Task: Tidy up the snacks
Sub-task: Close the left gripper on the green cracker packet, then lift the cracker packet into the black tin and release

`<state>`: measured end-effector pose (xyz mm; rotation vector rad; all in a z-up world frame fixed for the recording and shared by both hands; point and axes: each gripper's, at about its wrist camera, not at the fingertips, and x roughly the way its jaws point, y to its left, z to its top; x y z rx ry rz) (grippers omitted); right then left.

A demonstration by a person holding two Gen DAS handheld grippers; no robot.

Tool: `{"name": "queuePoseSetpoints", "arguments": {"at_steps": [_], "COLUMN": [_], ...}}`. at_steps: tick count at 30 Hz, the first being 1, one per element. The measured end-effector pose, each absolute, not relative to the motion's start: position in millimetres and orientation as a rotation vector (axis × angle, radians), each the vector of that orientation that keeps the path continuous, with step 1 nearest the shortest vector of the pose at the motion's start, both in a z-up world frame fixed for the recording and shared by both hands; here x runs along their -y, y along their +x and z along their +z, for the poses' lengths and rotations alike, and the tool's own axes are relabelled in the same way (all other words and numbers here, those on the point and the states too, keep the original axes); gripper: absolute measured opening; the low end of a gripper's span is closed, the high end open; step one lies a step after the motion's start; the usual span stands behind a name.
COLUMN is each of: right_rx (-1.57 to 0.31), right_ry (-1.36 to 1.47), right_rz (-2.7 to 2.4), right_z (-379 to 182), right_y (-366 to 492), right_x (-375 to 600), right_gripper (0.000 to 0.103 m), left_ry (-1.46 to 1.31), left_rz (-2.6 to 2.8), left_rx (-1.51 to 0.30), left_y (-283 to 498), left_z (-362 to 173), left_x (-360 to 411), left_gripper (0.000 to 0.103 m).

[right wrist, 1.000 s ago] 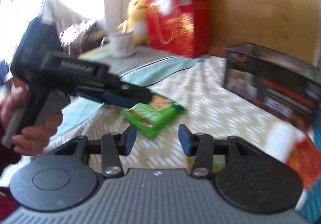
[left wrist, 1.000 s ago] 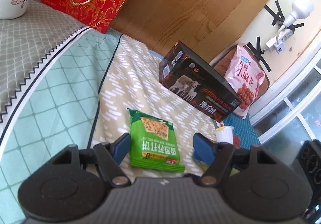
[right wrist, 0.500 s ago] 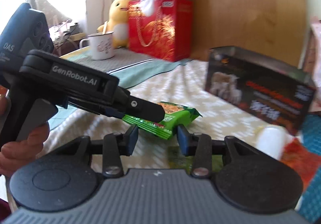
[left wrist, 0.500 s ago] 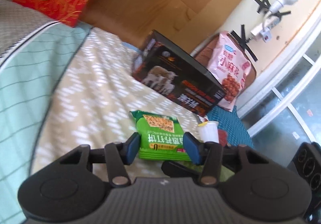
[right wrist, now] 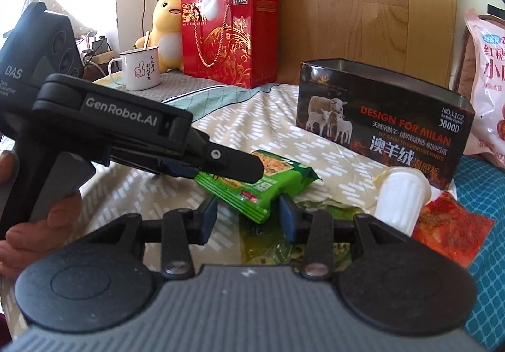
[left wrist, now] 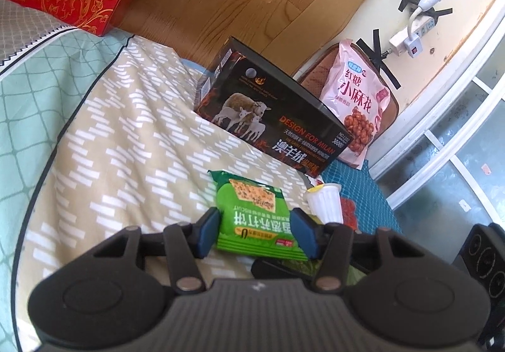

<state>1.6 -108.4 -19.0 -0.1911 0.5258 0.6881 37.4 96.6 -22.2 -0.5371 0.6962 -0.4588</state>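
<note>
Near the black box [left wrist: 271, 112], the green pack [left wrist: 255, 219] is held up off the cloth [left wrist: 126, 137]; the left gripper [left wrist: 255, 233] has just closed on its sides and eased a bit, pads still on it; the right gripper [right wrist: 249, 214] stands apart with nothing squeezed, close under the pack; the slick pack could slip out if the hold eases more.

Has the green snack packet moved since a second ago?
Yes. The green snack packet now sits lifted off the bedspread, gripped by the left tool.
</note>
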Motion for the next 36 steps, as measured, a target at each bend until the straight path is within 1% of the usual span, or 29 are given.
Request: {"name": "queuePoseSetpoints", "arguments": {"at_steps": [22,26,31,33,36], "right_rx": [-0.522,-0.522,-0.522,-0.522,-0.503], "right_ry": [-0.214,-0.214,-0.216,-0.224,-0.239], "right_rz": [0.695,0.695,0.699,0.701,0.700], "right_z": [-19.4,-19.6,-19.5,-19.8,-19.4], "right_y": [1.3,1.1,1.8,1.6,-0.9], "right_x": [107.5,107.3,107.6,106.4,105.4], "right_gripper": [0.046,0.046,0.047,0.047,0.042], "left_ry": [-0.539,-0.543,-0.530,-0.501,-0.465], "left_rz": [-0.480,-0.501,-0.495,-0.482,-0.464], "left_rx": [-0.689,-0.688,-0.685,-0.678,-0.664], "left_y": [36.5,37.2,36.3,33.8,30.5], "left_z": [-22.2,-22.4,-21.4,-19.6,-16.9], "left_x": [-96.6,-96.3,-95.1,-91.9,-88.7], "left_gripper": [0.060,0.067,0.067,0.064,0.061]}}
